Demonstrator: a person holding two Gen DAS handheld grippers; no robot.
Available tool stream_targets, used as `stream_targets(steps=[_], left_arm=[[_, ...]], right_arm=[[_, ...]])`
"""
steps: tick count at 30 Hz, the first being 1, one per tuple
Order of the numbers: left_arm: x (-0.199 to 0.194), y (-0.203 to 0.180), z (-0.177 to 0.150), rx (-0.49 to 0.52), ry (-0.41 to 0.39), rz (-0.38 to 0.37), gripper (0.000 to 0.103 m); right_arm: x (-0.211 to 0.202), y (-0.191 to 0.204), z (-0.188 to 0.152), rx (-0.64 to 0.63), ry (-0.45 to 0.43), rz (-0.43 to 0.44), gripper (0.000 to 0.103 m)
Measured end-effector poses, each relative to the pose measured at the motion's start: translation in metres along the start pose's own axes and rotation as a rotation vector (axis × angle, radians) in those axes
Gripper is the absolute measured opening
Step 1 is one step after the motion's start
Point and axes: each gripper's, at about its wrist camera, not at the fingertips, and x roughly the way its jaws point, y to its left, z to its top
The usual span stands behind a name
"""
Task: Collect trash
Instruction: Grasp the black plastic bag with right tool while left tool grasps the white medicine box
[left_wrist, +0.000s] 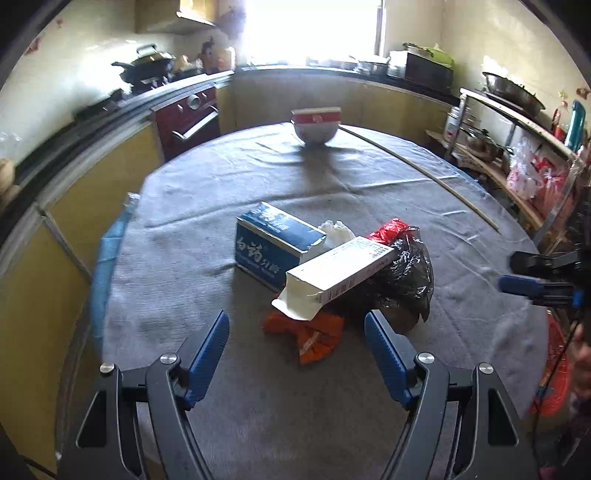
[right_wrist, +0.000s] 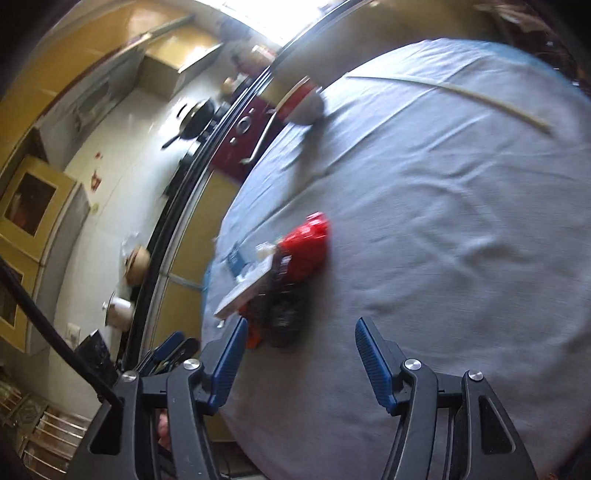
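Observation:
A pile of trash lies mid-table: a blue box (left_wrist: 271, 242), a long white carton (left_wrist: 338, 273), an orange wrapper (left_wrist: 316, 334), a black plastic bag (left_wrist: 410, 280), a red bag (left_wrist: 391, 229) and crumpled white paper (left_wrist: 336, 229). My left gripper (left_wrist: 297, 325) is open and empty, just short of the orange wrapper. My right gripper (right_wrist: 299, 332) is open and empty, tilted, near the black bag (right_wrist: 286, 314) and red bag (right_wrist: 308, 245); it also shows at the right edge of the left wrist view (left_wrist: 532, 273).
The round table has a grey cloth (left_wrist: 258, 406). A red and white bowl (left_wrist: 316, 125) stands at its far side, with a long thin stick (left_wrist: 424, 171) at the right. Kitchen counters, a stove and shelves surround the table.

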Motion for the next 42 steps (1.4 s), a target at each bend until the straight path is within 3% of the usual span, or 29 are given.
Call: stream_targets(steps=[5,15,19,21,23,28,30,34,36,38,42], left_arm=[[0.013,0.012,0.009,-0.001,0.032,-0.122,0.077],[0.031,0.033,0.021,-0.009,0.074,-0.242,0.077],[0.046,0.032,0.028,0.001,0.105,-0.289,0.077],[0.054,0.031,0.031,-0.003,0.12,-0.303,0.077],[0.062,0.028,0.034,-0.005,0.135,-0.309,0.076],[0.065,0.008,0.031,0.022,0.125,-0.31,0.076],[0.061,-0.001,0.029,0.047,0.11,-0.303,0.073],[0.061,-0.033,0.021,0.13,0.139,-0.291,0.051],[0.061,-0.048,0.015,0.186,0.141,-0.252,0.05],[0.062,-0.063,0.011,0.24,0.133,-0.204,0.05],[0.058,-0.064,0.013,0.213,0.116,-0.196,0.049]], right_arm=[[0.047,0.014,0.002,0.015,0.051,0.049,0.064],[0.117,0.015,0.003,-0.022,0.098,0.043,0.064],[0.132,0.023,-0.003,-0.1,0.111,0.014,0.04],[0.132,0.025,-0.005,-0.128,0.1,0.001,0.035],[0.128,0.025,-0.006,-0.147,0.084,-0.007,0.023],[0.097,0.011,-0.001,-0.147,0.031,-0.031,0.016],[0.084,0.003,0.001,-0.137,0.014,-0.043,0.015],[0.057,-0.018,0.003,-0.094,-0.021,-0.083,0.014],[0.048,-0.027,0.002,-0.085,-0.03,-0.094,0.014],[0.04,-0.033,0.002,-0.055,-0.02,-0.049,0.015],[0.031,-0.039,0.004,0.025,-0.003,0.01,0.02]])
